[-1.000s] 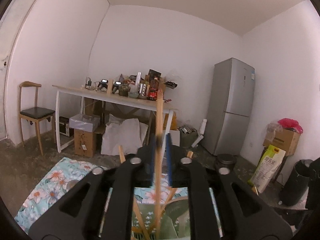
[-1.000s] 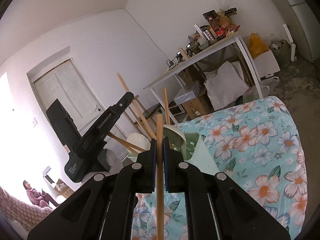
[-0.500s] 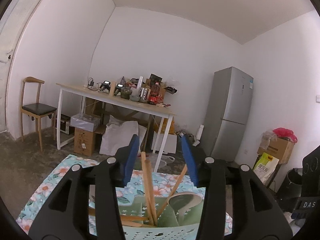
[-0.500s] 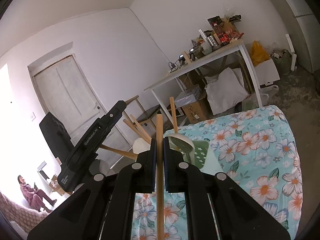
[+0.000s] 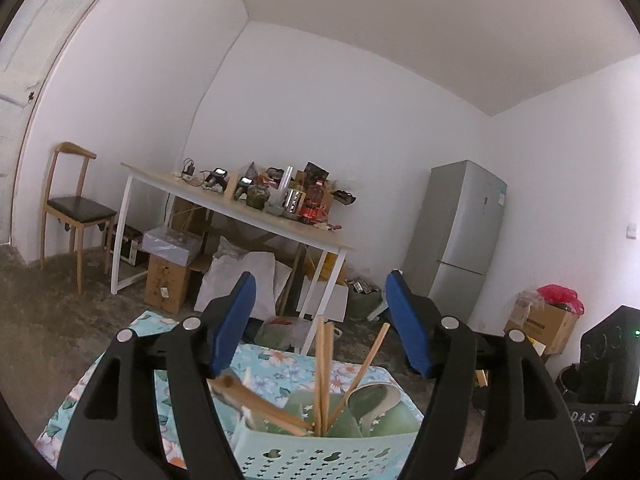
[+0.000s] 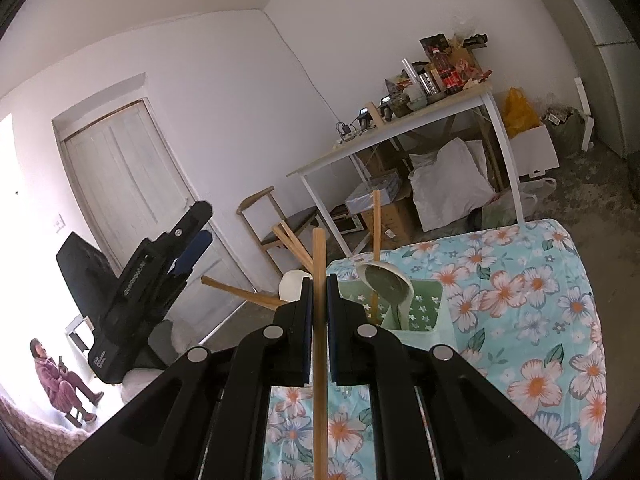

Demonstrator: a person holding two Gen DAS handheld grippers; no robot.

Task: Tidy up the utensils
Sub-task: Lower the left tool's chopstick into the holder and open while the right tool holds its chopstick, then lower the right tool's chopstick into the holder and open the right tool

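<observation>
Right wrist view: nearest to me, the right gripper [image 6: 319,312] has its blue-padded fingers [image 6: 307,312] pressed in on a wooden stick [image 6: 319,344], which runs straight up between them and pokes out past their tips. Just beyond, a pale green holder [image 6: 424,312] with star cut-outs stands on the flowered cloth [image 6: 520,320] that covers the counter; a green-bowled ladle [image 6: 390,284] leans inside it, and several more wooden handles [image 6: 294,246] fan out of it at slants. To the left, beside the holder, the left gripper [image 6: 188,244] hangs in the air, seen side-on. In the left wrist view that gripper [image 5: 320,320] looks down over the same holder [image 5: 320,456], its fingers [image 5: 234,320] spread wide with nothing between them, while two upright sticks [image 5: 322,376] and two slanted ones rise from the holder in the gap below. Farther back, across the bare floor, a cluttered white table [image 5: 240,208] stands against the wall with boxes and bags beneath it, a wooden chair [image 5: 72,204] at its left, and a grey fridge [image 5: 460,236] in the far right corner.
</observation>
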